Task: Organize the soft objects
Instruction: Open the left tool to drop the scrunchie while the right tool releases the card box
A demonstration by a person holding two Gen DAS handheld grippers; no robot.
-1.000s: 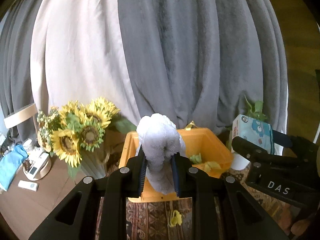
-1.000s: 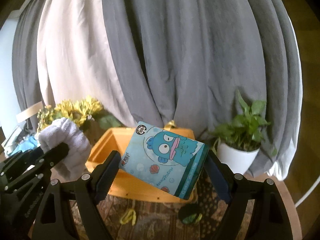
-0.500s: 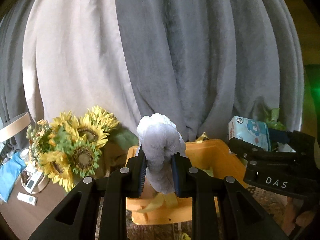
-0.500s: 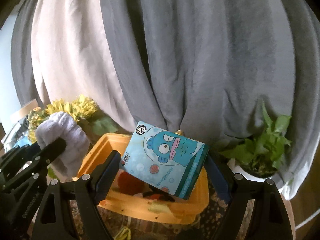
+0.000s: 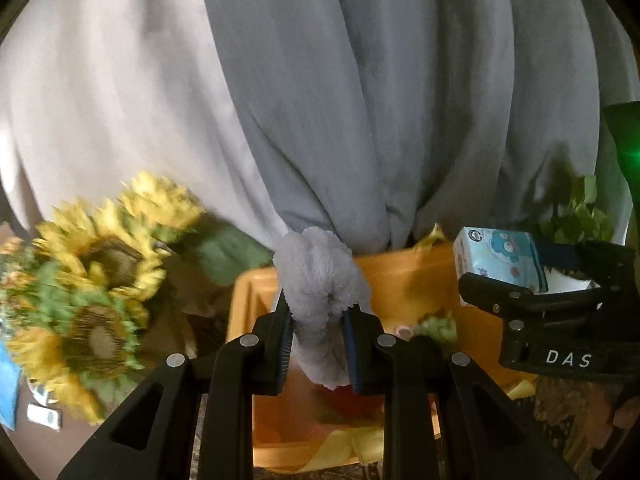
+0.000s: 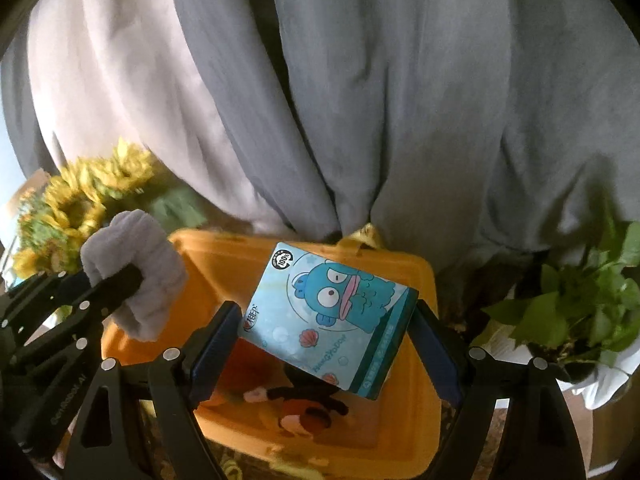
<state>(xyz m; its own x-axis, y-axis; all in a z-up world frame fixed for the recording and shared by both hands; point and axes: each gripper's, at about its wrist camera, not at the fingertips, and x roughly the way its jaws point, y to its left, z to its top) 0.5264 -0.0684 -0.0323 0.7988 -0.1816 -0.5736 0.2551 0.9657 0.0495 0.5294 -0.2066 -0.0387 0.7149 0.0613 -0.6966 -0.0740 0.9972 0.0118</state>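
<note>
Above the orange bin [image 6: 224, 264], now nearer and showing toys inside where a second ago only its front wall faced the cameras, the left gripper [image 5: 318, 334] still pinches the grey plush [image 5: 320, 280] while the right gripper [image 6: 326, 340], jaws wide, clamps the blue tissue pack [image 6: 328, 312].

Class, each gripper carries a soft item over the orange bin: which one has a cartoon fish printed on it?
The blue tissue pack in the right gripper; the left gripper's grey towel is plain.

left tool [image 5: 318, 336] clamped, right tool [image 6: 326, 340] gripping (wide)
</note>
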